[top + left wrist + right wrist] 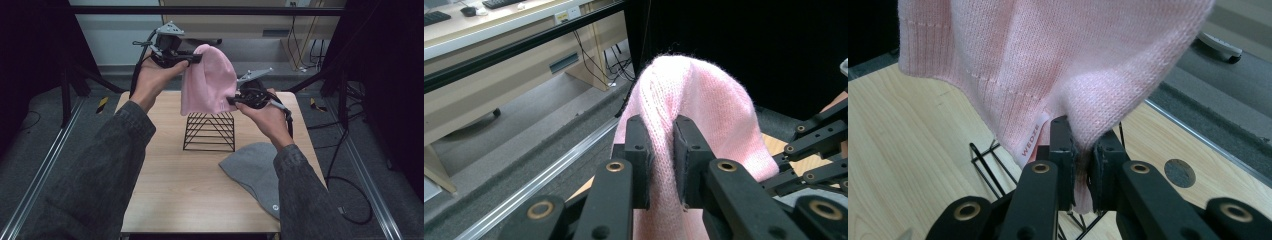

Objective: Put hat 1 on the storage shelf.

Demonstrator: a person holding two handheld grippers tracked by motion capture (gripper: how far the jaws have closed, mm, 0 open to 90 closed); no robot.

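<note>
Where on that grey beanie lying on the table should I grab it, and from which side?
Pinch the grey beanie at its rounded edge toward the wire rack, coming from above. It lies flat and limp on the table, so only a thin edge fold fits between jaws, and that side lies in open view, clear of the sleeve.

grey carpet floor [50, 150], pale desk [484, 30] behind, dim rm.
</note>
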